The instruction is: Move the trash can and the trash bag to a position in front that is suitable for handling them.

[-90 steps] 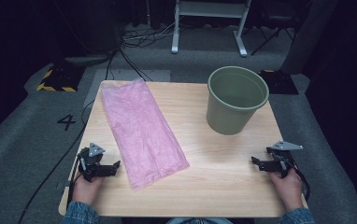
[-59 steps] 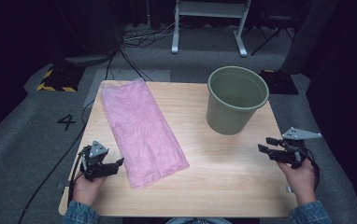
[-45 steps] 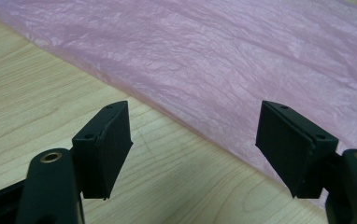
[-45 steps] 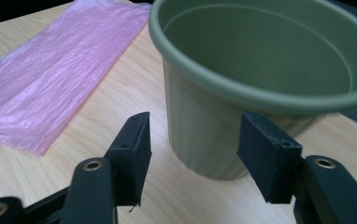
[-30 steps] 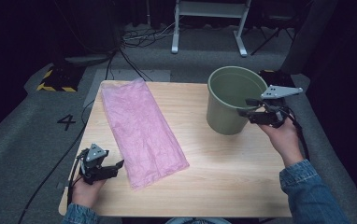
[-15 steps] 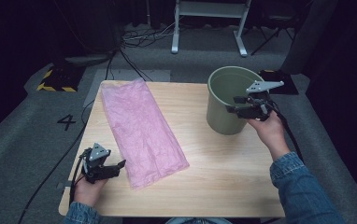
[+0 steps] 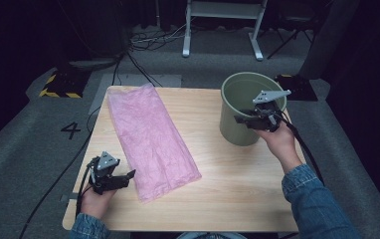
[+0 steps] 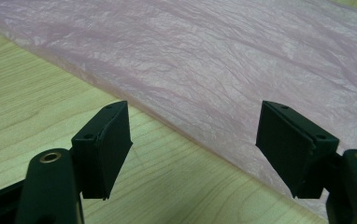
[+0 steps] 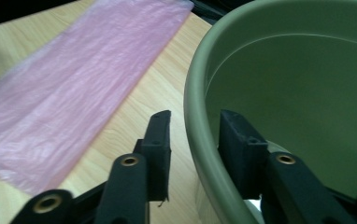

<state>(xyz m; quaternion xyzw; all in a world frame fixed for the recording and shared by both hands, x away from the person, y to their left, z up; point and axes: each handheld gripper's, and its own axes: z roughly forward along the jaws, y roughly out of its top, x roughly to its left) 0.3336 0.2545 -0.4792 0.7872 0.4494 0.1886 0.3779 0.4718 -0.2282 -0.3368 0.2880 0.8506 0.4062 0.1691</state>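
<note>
Green bucket (image 7: 238, 115) is stood upright at the far right of the table (image 7: 237, 184), mouth up, axis vertical. Pink plastic bag (image 7: 148, 137) is laid flat on the left half, its long axis run from far left to near centre. Right gripper (image 7: 250, 121) is placed at the bucket's near-right rim (image 9: 200, 154), pointed leftward; the rim wall is straddled, one jaw outside and one inside. The jaws have just been closing and are now narrowed around the rim; whether the pads (image 9: 160, 140) press on it cannot be told. Left gripper (image 7: 123, 178) is held at the near left, just beside the bag's near edge (image 8: 204, 144), jaws spread wide, nothing gripped, pads (image 8: 104, 147) above bare wood and bag edge.
</note>
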